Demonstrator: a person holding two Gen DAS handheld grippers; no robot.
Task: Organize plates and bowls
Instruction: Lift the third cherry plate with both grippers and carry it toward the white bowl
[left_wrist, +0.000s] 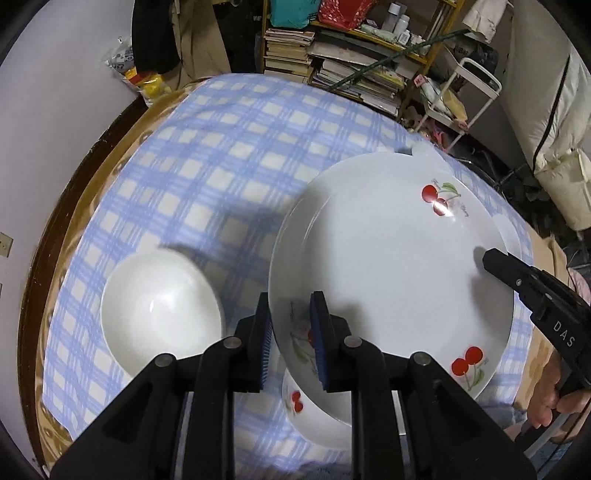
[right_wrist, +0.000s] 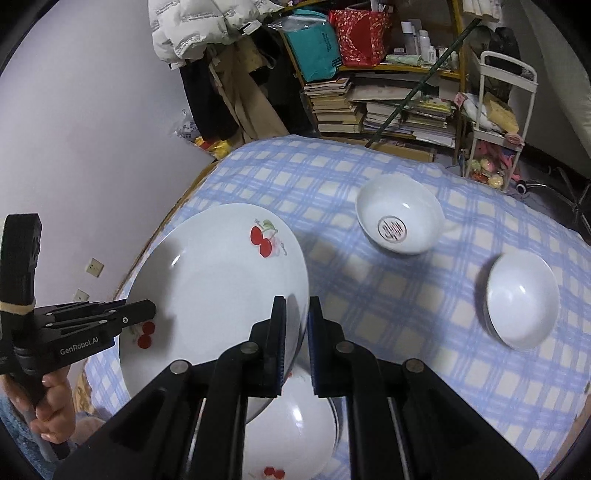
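Left wrist view: left gripper (left_wrist: 291, 332), jaws narrow and clamped on the near rim of the cherry plate (left_wrist: 388, 266), which is held tilted above a second cherry plate (left_wrist: 314, 413); plain bowl (left_wrist: 162, 314) left of it on the checked cloth (left_wrist: 221, 147). Right wrist view: right gripper (right_wrist: 297, 343), jaws narrow on the cherry plate's opposite rim; two bowls (right_wrist: 400, 214) (right_wrist: 522, 299) lie to its right; best lowered level and centred, both grips released together

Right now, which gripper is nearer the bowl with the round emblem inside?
Right. The right gripper grips the cherry plate's rim nearer the emblem bowl; the left gripper holds the opposite rim.
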